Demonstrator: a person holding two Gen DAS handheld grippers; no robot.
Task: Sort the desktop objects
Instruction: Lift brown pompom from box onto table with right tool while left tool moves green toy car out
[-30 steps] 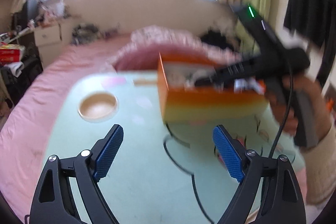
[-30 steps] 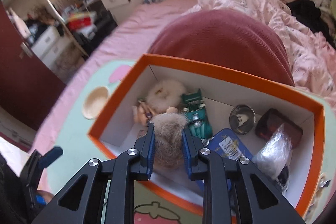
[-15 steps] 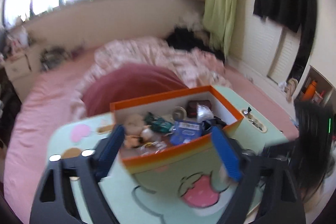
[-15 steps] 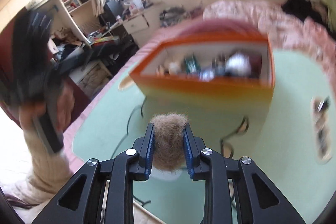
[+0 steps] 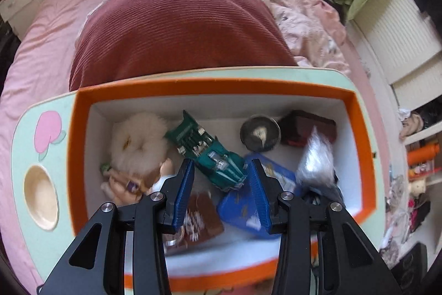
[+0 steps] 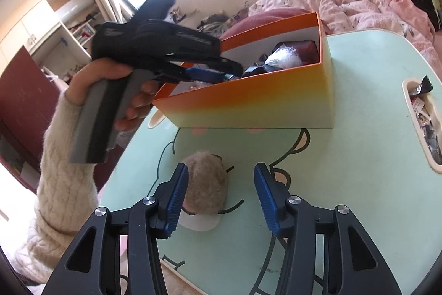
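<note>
A: Any writing or brand you can read?

B: None. The blue packet (image 5: 250,205) in the box has pale print on it, too blurred to read.

A: Start with the left gripper, then.

B: The left gripper (image 5: 221,185) fills the bottom centre of its own view, fingers apart and holding nothing, poised over the orange box (image 5: 359,134). The rear end of the green toy car (image 5: 205,149) lies in the gap between the blue pads (image 5: 183,191); I cannot tell whether they touch it.

A: And the right one?

B: The right gripper (image 6: 221,196) sits at the bottom centre of its view, fingers spread wide. The tan fur ball (image 6: 205,181) rests on the mint-green table (image 6: 359,156), hard against the left-hand pad and clear of the other. A white piece shows under the ball's lower edge.

A: What surrounds the car?

B: To its left a white fluffy toy (image 5: 138,143) with a small doll (image 5: 124,184) below it; to its right a round metal tin (image 5: 259,133), a dark red case (image 5: 306,126) and a crinkled clear bag (image 5: 315,159). A brown packet (image 5: 203,214) lies low in the box, partly behind the left-hand finger.

A: Beyond the box?

B: A round wooden recess (image 5: 41,196) in the table at the left edge, and a maroon cushion (image 5: 176,29) on the pink bed (image 5: 41,26) in the upper half. In the right view, a long slot (image 6: 422,123) at the right edge holds small wrappers.
</note>
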